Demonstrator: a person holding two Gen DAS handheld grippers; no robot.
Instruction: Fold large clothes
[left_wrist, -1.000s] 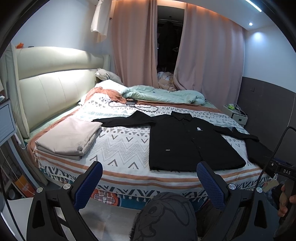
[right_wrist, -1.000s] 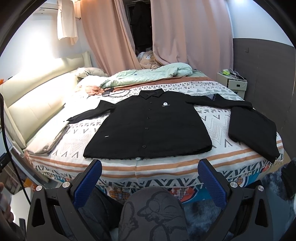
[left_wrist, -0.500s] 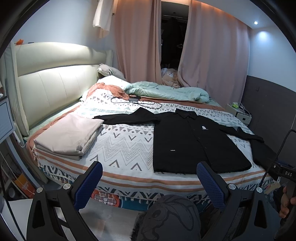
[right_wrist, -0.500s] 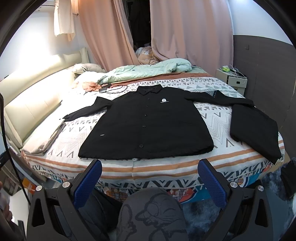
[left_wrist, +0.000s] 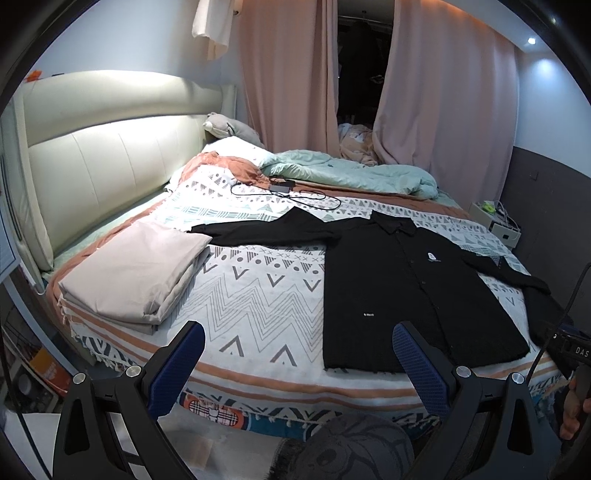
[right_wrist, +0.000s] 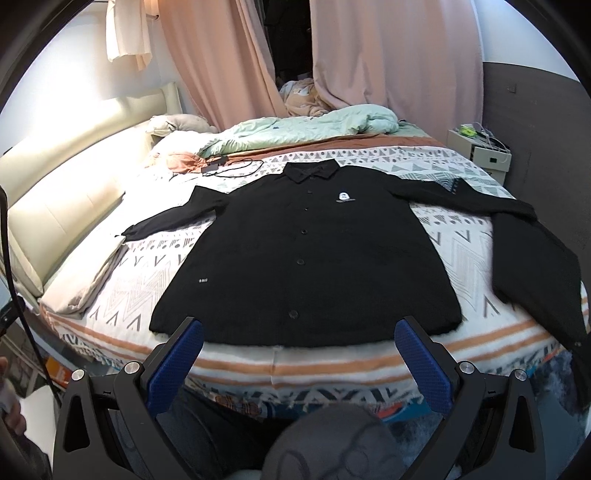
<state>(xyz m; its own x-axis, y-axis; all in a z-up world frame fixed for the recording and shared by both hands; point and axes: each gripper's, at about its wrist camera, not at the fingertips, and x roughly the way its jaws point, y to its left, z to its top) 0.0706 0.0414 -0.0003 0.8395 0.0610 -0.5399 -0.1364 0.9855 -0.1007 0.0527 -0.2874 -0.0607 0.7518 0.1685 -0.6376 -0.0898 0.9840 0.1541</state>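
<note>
Blue-padded left gripper (left_wrist: 297, 363), right gripper (right_wrist: 299, 363) wide, empty.

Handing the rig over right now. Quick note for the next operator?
Left gripper: open, empty, short of the bed edge.
Right gripper: open, empty, facing the shirt hem.
Black shirt: flat on the patterned bedspread, buttoned, front up, both sleeves spread out.
Beige folded fabric lies at the headboard side; a folded black garment lies at the other side.
Done: shirt laid out. Left: every fold of it.
</note>
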